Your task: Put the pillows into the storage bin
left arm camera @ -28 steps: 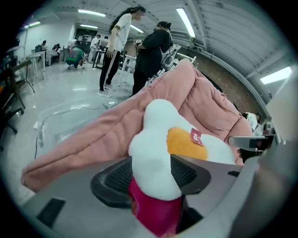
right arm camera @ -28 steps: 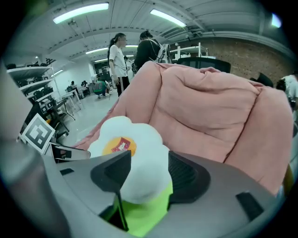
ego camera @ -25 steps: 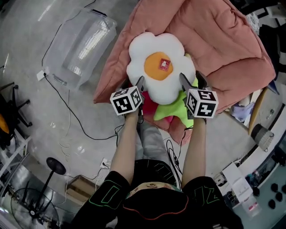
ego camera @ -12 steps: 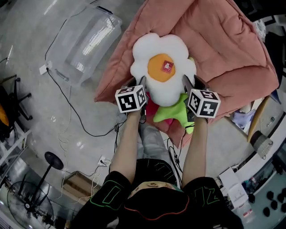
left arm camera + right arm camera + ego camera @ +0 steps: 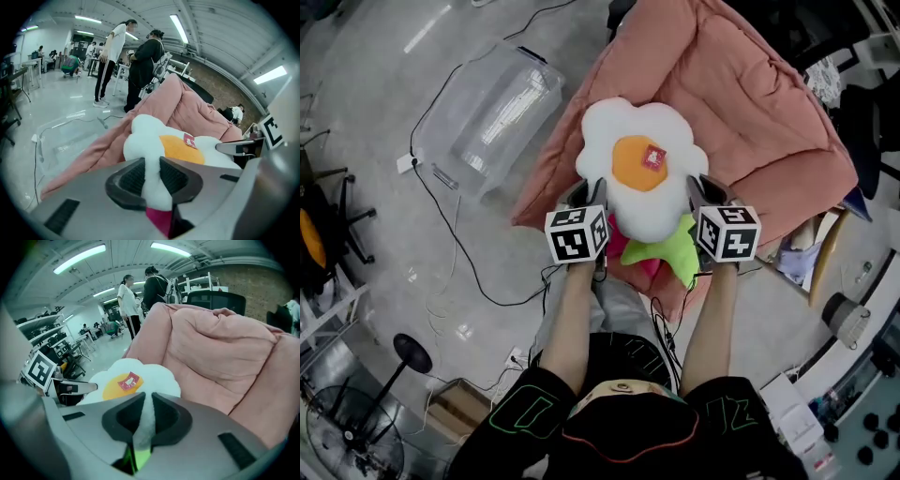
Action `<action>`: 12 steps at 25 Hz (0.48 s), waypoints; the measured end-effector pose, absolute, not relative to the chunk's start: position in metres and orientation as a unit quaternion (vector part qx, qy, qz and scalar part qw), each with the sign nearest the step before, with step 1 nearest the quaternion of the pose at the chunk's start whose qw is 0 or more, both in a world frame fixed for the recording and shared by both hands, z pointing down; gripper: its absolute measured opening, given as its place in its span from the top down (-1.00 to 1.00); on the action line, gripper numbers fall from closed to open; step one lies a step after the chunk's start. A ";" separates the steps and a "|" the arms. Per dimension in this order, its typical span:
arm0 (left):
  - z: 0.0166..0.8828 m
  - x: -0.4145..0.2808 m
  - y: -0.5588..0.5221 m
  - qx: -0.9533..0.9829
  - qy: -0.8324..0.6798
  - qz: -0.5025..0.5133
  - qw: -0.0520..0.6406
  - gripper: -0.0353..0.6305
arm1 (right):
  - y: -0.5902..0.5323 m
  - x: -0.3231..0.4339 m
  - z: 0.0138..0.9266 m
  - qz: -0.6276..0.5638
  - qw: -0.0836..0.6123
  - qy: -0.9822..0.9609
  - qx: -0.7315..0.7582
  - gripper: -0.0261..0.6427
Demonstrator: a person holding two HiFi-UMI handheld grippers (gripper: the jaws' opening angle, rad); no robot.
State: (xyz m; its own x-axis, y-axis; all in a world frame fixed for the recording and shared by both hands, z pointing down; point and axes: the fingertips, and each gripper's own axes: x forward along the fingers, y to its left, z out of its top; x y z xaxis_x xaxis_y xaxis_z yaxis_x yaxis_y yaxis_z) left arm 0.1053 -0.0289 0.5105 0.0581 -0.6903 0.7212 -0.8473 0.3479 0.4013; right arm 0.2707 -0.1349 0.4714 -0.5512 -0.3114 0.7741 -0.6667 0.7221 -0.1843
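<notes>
A fried-egg pillow (image 5: 642, 169), white with an orange yolk, lies on a pink beanbag (image 5: 750, 103). My left gripper (image 5: 589, 194) pinches its near left edge and my right gripper (image 5: 703, 194) its near right edge. Both sets of jaws are closing, and the pads squeeze white plush in the left gripper view (image 5: 152, 176) and the right gripper view (image 5: 144, 416). Under the egg pillow lie a green pillow (image 5: 670, 251) and a red pillow (image 5: 623, 248). The clear storage bin (image 5: 492, 117) stands on the floor to the left, with nothing visible in it.
Black cables (image 5: 455, 244) trail over the grey floor between the bin and the person's legs. A fan stand (image 5: 408, 356) and a chair (image 5: 323, 225) are at the left. Two people (image 5: 126, 61) stand beyond the beanbag. Shelves and clutter line the right side.
Both grippers' jaws have closed onto the egg pillow's near edges. The head view has shifted, so the pillow and bin sit lower in the picture.
</notes>
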 end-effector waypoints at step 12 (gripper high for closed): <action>0.428 0.054 -0.016 0.583 -0.717 0.073 0.374 0.65 | -0.114 0.225 0.395 0.194 0.309 -0.893 0.265 0.82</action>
State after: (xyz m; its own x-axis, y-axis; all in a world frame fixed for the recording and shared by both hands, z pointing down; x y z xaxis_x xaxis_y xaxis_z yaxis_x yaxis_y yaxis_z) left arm 0.0540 -0.0161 0.4277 -0.0395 -0.7818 0.6223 -0.8916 0.3088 0.3313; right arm 0.2254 -0.1142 0.3951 -0.6686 -0.3521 0.6550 -0.5922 0.7848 -0.1827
